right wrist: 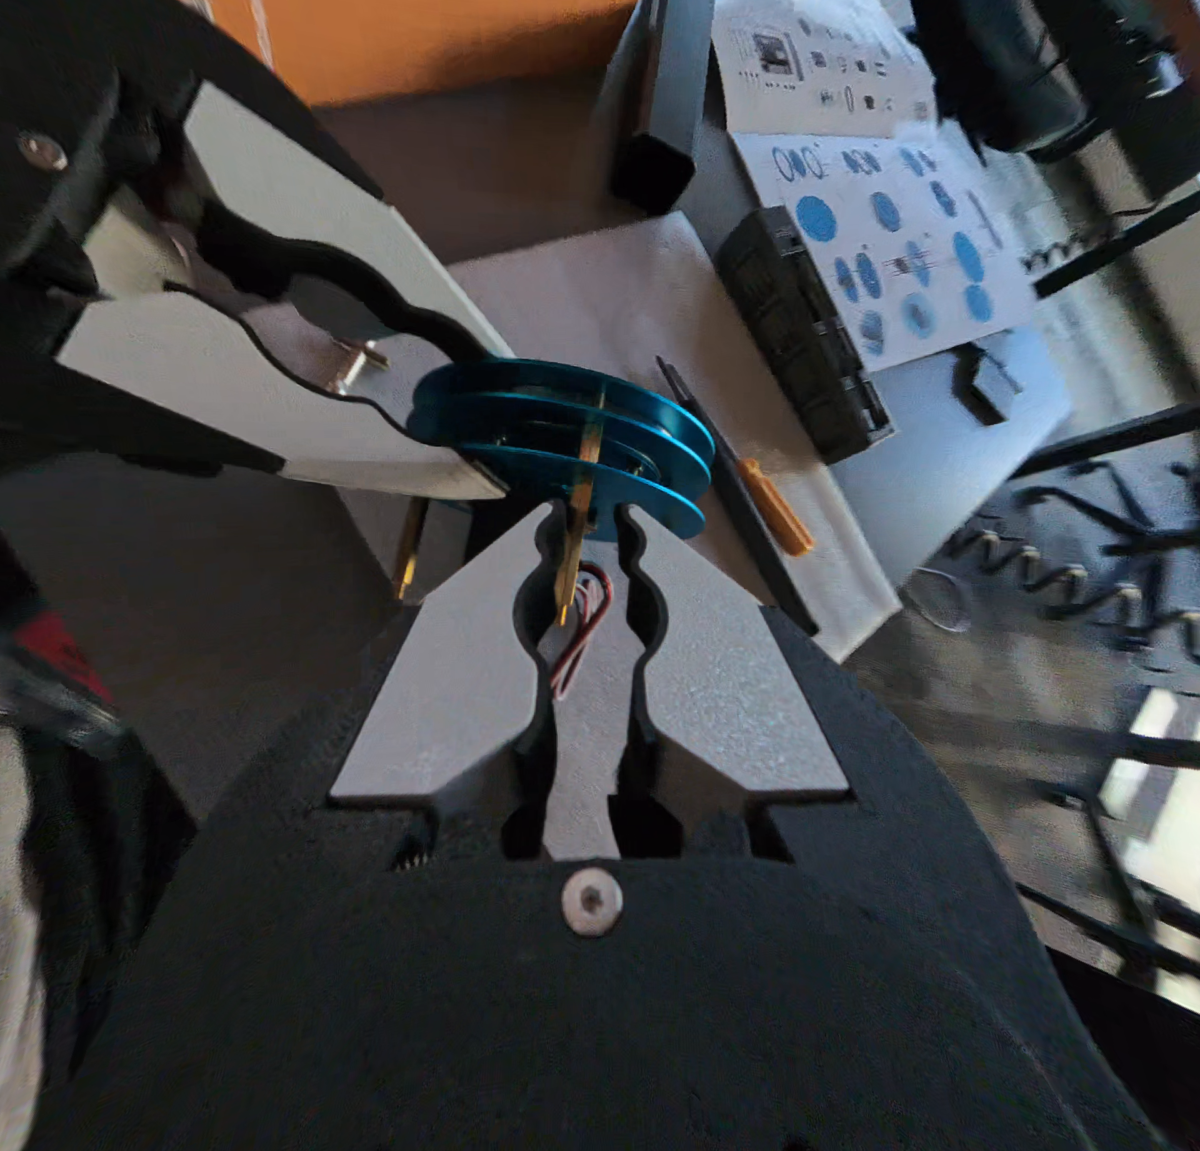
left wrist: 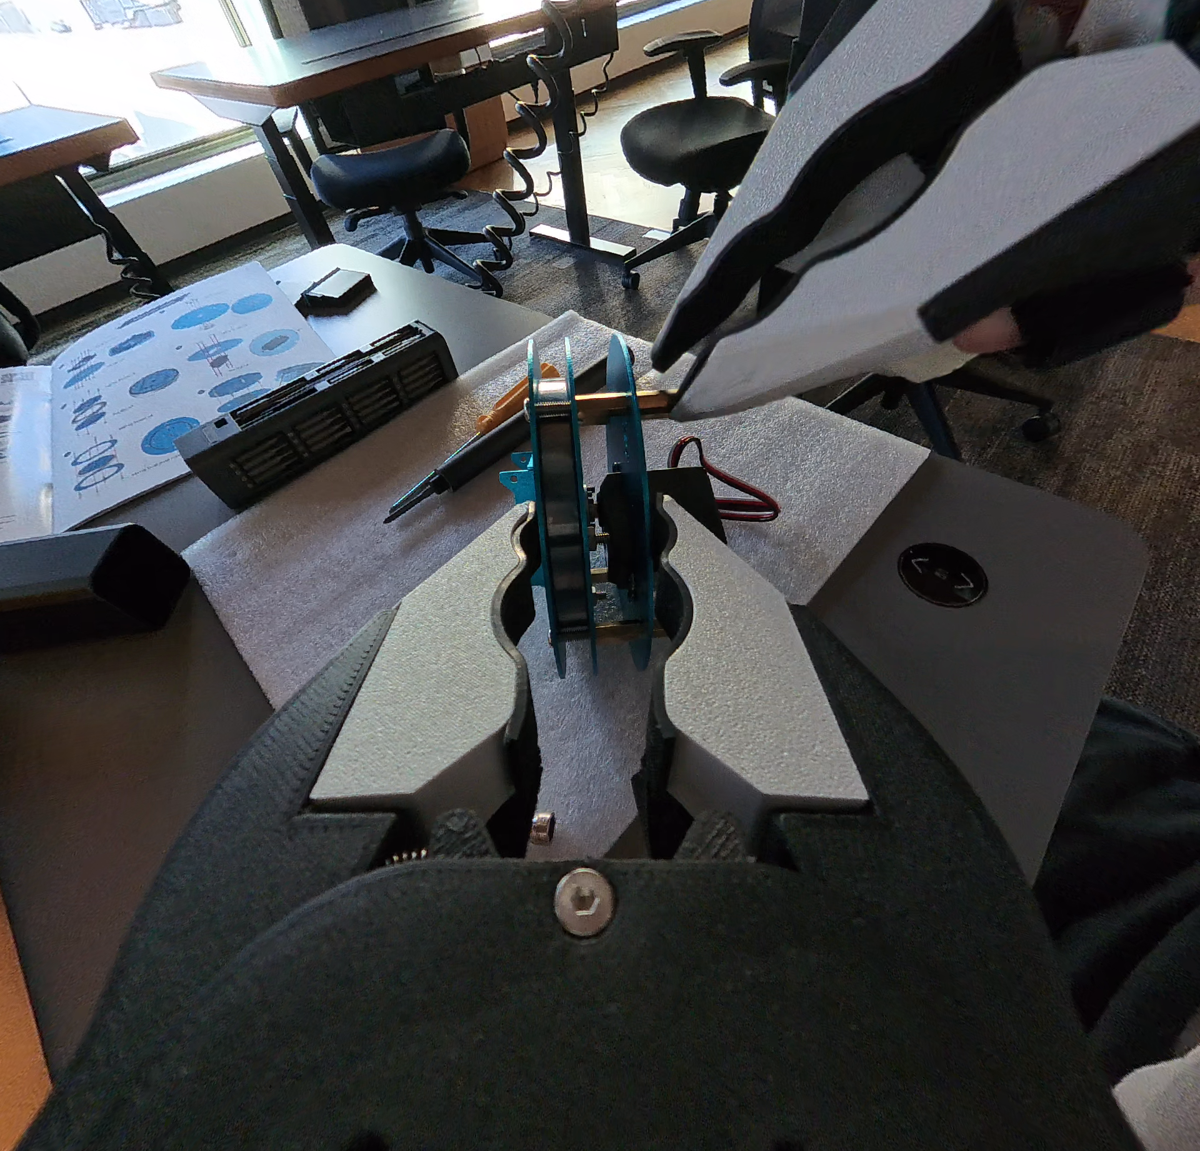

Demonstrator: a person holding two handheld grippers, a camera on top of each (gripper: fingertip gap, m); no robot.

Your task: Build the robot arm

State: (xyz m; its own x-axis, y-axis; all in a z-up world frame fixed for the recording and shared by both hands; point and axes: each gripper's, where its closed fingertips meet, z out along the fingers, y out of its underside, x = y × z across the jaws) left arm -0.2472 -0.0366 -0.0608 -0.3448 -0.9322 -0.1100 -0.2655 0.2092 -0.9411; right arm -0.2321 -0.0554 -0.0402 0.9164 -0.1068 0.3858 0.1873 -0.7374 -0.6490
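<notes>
My left gripper (left wrist: 592, 522) is shut on an assembly of three blue round plates (left wrist: 552, 503) joined by brass standoffs, held upright on edge above a white foam sheet (left wrist: 363, 568). A black motor block with red and black wires (left wrist: 740, 496) sits between the plates. My right gripper (right wrist: 587, 519) comes in from the upper right in the left wrist view (left wrist: 669, 383). Its tips are pinched on a brass standoff (right wrist: 575, 555) that sticks out through the top of the outer plate. The left gripper (right wrist: 497, 422) and the blue plates (right wrist: 565, 438) also show in the right wrist view.
On the foam lie a black screwdriver (left wrist: 454, 470), a small orange-handled tool (left wrist: 500, 409), a silver spacer (left wrist: 540, 828) and a loose brass standoff (right wrist: 409, 548). A black bit case (left wrist: 325, 419), a diagram sheet (left wrist: 162, 367) and a dark tube (left wrist: 97, 581) lie to the left. Office chairs (left wrist: 695, 139) stand beyond. My left and right fingertips are right by each other. About 11 centimetres separates my left fingertips from the silver spacer (left wrist: 540, 828).
</notes>
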